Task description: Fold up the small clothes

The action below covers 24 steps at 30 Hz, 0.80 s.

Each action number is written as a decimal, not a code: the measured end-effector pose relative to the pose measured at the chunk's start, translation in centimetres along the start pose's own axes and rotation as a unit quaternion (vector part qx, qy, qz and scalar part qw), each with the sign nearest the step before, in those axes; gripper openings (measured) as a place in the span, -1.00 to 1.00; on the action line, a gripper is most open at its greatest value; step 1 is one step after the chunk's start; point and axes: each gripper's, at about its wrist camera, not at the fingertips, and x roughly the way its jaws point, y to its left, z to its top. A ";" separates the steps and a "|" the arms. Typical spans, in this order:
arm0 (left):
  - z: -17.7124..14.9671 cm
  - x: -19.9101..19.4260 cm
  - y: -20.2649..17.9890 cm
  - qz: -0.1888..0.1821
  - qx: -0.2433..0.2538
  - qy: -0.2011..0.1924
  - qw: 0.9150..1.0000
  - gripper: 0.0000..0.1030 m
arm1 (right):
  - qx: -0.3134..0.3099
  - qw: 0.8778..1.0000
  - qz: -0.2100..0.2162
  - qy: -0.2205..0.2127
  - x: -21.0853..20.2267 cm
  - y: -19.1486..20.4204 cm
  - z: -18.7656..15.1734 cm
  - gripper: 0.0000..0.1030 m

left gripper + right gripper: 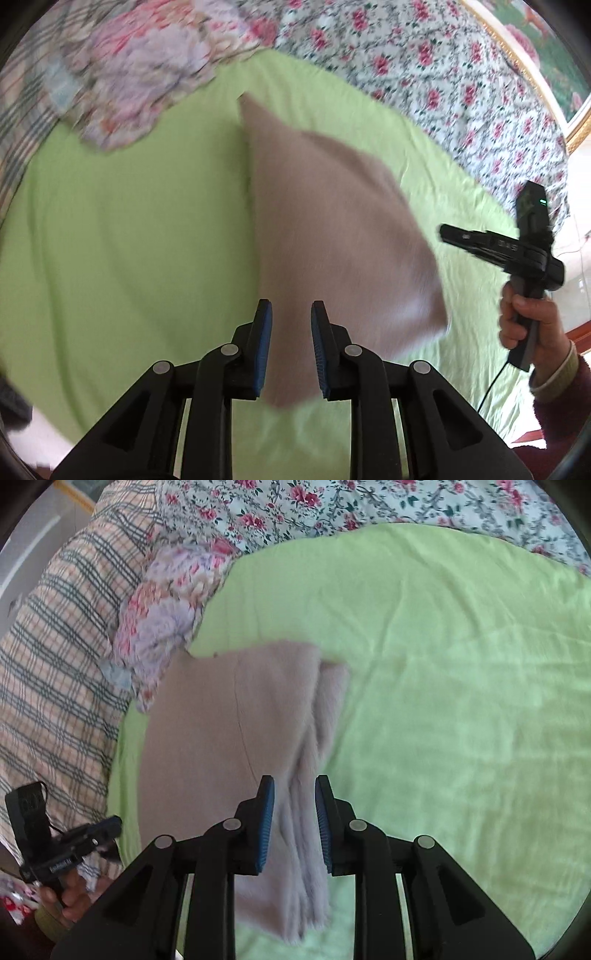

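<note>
The left gripper (pixel 291 347) is hovering with its blue-padded fingers (pixel 263 350) standing apart and gripping nothing. The right gripper (pixel 294 823) is likewise holding its fingers (pixel 266 823) apart, with no fabric clamped between them. Beneath both tools, a folded pinkish-beige garment (pixel 229 738) is lying on a light green sheet (pixel 443 701); in the right wrist view its layered fold edges are running between the open fingers toward the camera. In the left wrist view the same garment (pixel 332 229) is appearing blurred, so whether one corner is lifted cannot be told. The person's right hand (pixel 524 317) is gripping the handle at the garment's right. A crumpled floral garment (pixel 166 609) is resting at the sheet's far left edge, touching the pinkish-beige garment's corner. A plaid blanket (pixel 55 664) and a rose-print bedcover (pixel 424 55) are bordering the sheet.
</note>
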 end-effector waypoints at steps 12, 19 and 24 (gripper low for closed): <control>4.0 6.5 -0.7 -0.021 0.005 0.015 1.000 -0.55 | -0.014 0.999 -0.025 0.017 3.5 -0.9 3.6 -0.88; 3.3 9.0 -1.4 0.011 0.019 0.009 1.000 -0.56 | -0.060 0.994 -0.077 0.039 7.3 -0.9 2.7 -0.88; 3.3 7.2 -1.7 0.008 0.012 0.011 1.000 -0.53 | -0.035 0.997 -0.066 0.018 4.7 -1.0 2.9 -0.85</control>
